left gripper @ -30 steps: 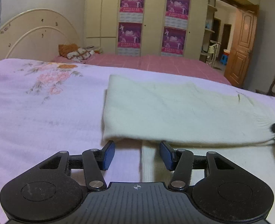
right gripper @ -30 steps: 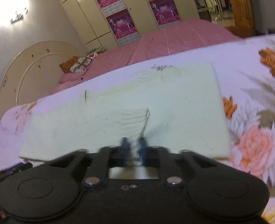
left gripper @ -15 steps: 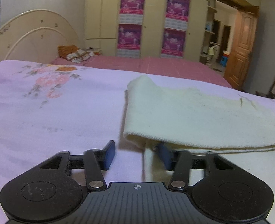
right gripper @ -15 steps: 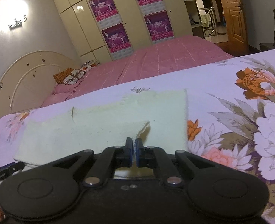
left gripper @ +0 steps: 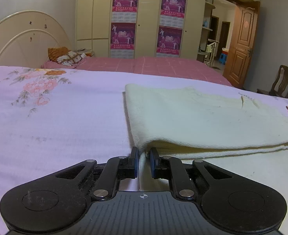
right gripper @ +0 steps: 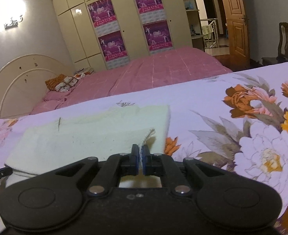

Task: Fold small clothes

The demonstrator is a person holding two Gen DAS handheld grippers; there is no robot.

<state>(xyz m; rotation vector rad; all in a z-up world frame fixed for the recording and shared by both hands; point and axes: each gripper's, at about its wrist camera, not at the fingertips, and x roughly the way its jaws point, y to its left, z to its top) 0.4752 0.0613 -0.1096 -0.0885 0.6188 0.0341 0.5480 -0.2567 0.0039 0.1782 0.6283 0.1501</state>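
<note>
We see the cream garment (left gripper: 202,117) lying folded on the floral bedspread (left gripper: 56,121). The left gripper (left gripper: 144,154) has just been closing and now seems to pinch its near corner, while the right gripper (right gripper: 140,152) is clamped tight on a fabric edge.

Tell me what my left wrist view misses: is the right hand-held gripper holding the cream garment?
Observer: Yes. The right hand-held gripper is shut on a frayed corner of the cream garment, on its folded-over top layer.
Operator: Does that top layer cover the whole garment?
Observer: No. A strip of the lower layer shows beyond it on the right.
Operator: What is on the bedspread on that side?
Observer: Large orange and white flowers are printed on the bedspread there.
</note>
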